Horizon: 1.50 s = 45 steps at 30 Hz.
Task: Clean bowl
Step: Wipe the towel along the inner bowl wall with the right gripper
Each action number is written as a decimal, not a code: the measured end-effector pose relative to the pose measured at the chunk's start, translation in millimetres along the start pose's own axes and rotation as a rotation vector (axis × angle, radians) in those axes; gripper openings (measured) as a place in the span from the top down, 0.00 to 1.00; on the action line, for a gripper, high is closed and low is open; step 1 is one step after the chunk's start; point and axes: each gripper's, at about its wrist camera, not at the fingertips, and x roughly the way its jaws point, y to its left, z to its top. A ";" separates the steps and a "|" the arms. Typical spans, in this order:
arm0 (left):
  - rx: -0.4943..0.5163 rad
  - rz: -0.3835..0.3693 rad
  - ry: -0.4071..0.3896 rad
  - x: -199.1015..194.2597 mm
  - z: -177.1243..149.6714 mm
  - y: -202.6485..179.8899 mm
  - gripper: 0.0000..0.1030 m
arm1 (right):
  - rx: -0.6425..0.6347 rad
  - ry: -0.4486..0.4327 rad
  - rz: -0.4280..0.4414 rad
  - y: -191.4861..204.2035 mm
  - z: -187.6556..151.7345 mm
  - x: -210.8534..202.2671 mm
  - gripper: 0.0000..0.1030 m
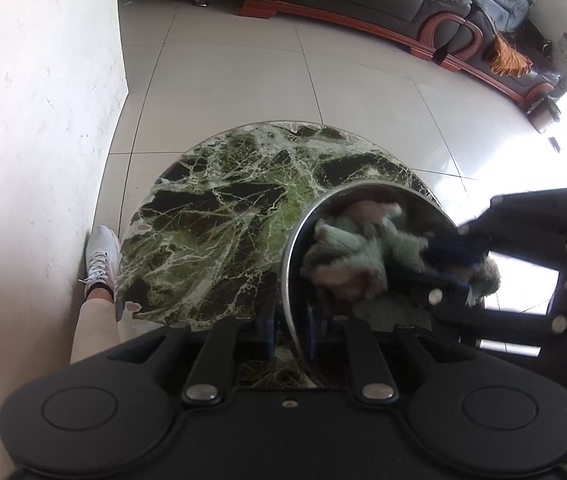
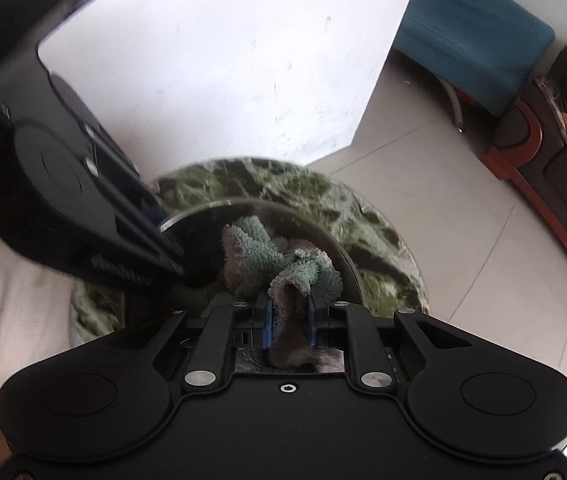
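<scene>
- The left hand-held gripper [image 1: 292, 338] is clamping the near rim of the steel bowl [image 1: 297, 240], its jaws nearly closed on the thin wall, steadying it on the green marble worktop [image 1: 211, 216].
- The bowl is sitting toward the worktop's right edge, tilted up on its side by the look of it, mouth facing the right hand.
- The right hand-held gripper [image 2: 288, 316] is pinching a bunched green-and-pink cloth [image 2: 279, 256], jaws almost shut on a fold, the cloth lying straight ahead inside the bowl.
- The right hand is nearer the dirty inner surface; the left gripper's fingers at the rim are crowding its sweep.
- A shoe, tiled floor and sofa are lying beyond.
</scene>
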 end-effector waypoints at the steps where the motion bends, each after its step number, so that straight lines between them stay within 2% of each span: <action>1: 0.000 0.000 0.000 0.0 0.3 0.0 0.86 | 0.009 0.003 0.007 0.5 -3.5 -0.1 0.85; 3: 0.000 0.000 0.001 0.2 1.2 -0.3 0.86 | 0.032 0.007 0.026 1.7 -8.0 -2.7 0.85; 8: 0.009 0.002 0.000 1.2 1.9 -2.7 0.87 | 0.148 0.000 0.156 -0.1 -13.2 -8.9 0.85; 11: 0.008 0.000 0.004 1.4 2.0 -1.3 0.87 | 0.124 -0.027 0.141 1.0 -9.6 -9.6 0.85; 18: 0.005 -0.006 0.008 1.2 1.3 -0.6 0.86 | 0.040 -0.041 0.012 -6.8 -0.8 -5.4 0.85; 23: 0.003 -0.003 0.007 0.9 1.5 -0.5 0.86 | 0.106 -0.002 0.049 -7.7 -16.0 -3.8 0.85; 28: 0.007 0.000 0.006 0.7 2.5 -2.0 0.86 | 0.198 -0.015 0.153 -5.0 -22.2 -10.3 0.85; 31: 0.007 -0.002 0.006 0.6 1.3 -1.5 0.86 | 0.182 -0.032 0.143 -4.8 -17.0 -12.7 0.85; 37: 0.003 -0.006 0.007 1.4 1.4 -0.2 0.85 | 0.145 -0.037 0.059 -16.3 -4.2 -11.6 0.85; 45: 0.002 0.007 -0.009 0.1 6.3 -1.0 0.86 | 0.259 -0.003 0.134 -5.9 -16.6 -12.9 0.85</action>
